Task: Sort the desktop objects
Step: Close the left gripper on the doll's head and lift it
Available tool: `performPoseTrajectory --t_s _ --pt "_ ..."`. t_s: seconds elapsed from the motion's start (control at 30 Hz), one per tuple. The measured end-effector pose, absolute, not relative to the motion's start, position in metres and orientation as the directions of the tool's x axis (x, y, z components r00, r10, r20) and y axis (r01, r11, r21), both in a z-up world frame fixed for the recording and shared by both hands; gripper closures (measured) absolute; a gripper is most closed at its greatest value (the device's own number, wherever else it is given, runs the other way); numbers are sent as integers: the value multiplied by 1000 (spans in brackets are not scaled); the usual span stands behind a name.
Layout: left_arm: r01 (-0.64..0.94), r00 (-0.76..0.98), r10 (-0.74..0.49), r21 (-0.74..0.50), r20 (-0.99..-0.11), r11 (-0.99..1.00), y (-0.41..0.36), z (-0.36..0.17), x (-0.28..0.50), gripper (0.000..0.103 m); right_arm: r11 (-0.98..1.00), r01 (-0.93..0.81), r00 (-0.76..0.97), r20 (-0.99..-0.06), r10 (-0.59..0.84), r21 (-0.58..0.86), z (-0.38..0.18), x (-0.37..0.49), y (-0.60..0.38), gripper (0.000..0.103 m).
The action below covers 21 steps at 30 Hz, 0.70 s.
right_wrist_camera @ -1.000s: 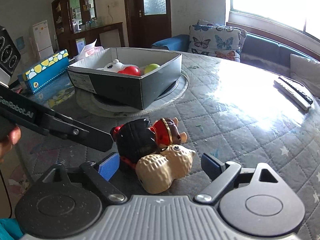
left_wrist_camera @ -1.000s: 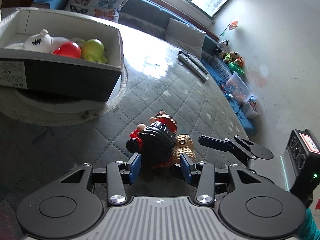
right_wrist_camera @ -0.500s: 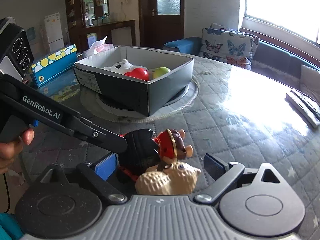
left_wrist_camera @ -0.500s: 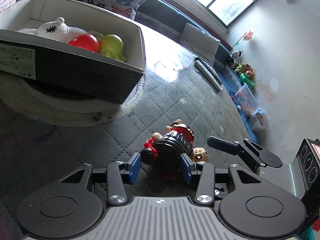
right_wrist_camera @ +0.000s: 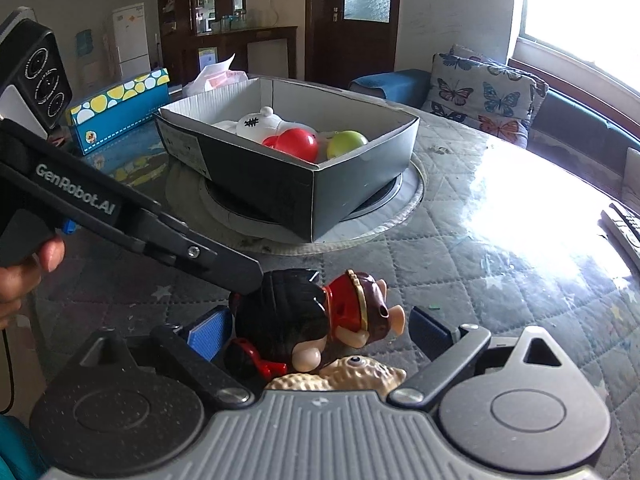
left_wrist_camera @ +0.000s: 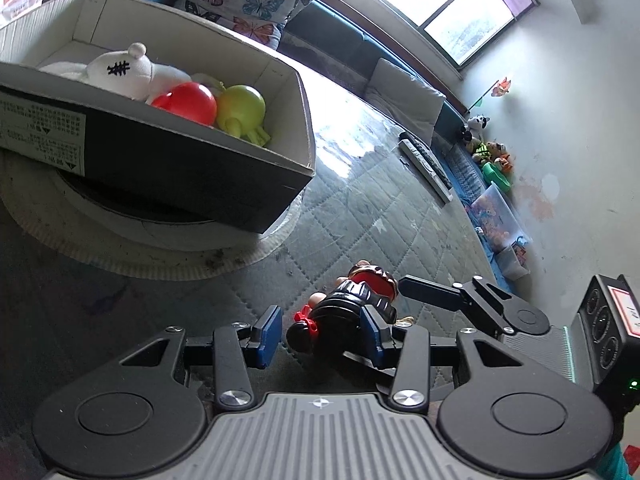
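A black-and-red pig figure [left_wrist_camera: 352, 312] lies on the quilted table between the fingers of my left gripper [left_wrist_camera: 322, 332]; the right pad touches it, the left pad stands apart, so the jaws are open. It also shows in the right wrist view [right_wrist_camera: 316, 316], straddled by my open right gripper [right_wrist_camera: 320, 332], with a tan bumpy toy [right_wrist_camera: 348, 374] close under the camera. The grey cardboard box [left_wrist_camera: 168, 160] holds a white plush [left_wrist_camera: 128, 70], a red ball [left_wrist_camera: 186, 102] and a green toy [left_wrist_camera: 242, 110]; in the right wrist view the box [right_wrist_camera: 352, 184] stands behind the pig.
The box rests on a round white turntable [left_wrist_camera: 132, 256]. Two remote controls [left_wrist_camera: 426, 166] lie at the table's far side. A blue dotted box [right_wrist_camera: 120, 112] stands at the left. A sofa with butterfly cushions [right_wrist_camera: 488, 92] lies beyond the table.
Both grippers have drawn back and risen slightly, so the box looks nearer. The left jaws have opened a little around the pig figure. The tan toy has slid under the right camera.
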State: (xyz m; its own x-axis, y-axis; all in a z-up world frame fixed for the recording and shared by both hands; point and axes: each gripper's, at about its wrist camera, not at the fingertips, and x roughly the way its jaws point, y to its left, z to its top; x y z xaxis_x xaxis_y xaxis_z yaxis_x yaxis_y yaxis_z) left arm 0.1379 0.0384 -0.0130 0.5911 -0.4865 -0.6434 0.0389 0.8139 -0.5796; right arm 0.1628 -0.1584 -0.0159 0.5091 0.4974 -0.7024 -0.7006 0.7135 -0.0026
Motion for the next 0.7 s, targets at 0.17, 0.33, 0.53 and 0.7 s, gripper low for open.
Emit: performPoseTrajectory --t_s 0.17,0.33,0.53,0.7 --pt "23 590 -483 -584 -647 812 43 -13 134 57 708 -706 501 -698 511 11 -19 165 -158 7" --pt "-3 583 -509 -628 -633 778 52 -16 127 57 718 -696 504 -693 515 27 -18 165 -160 8" --pt "-34 576 -536 -673 -617 739 54 -23 125 57 733 -675 490 -695 526 79 -19 160 -158 8" --pt "-65 601 -521 -687 -606 724 65 -24 126 57 745 -660 497 -689 528 95 -18 151 -152 9"
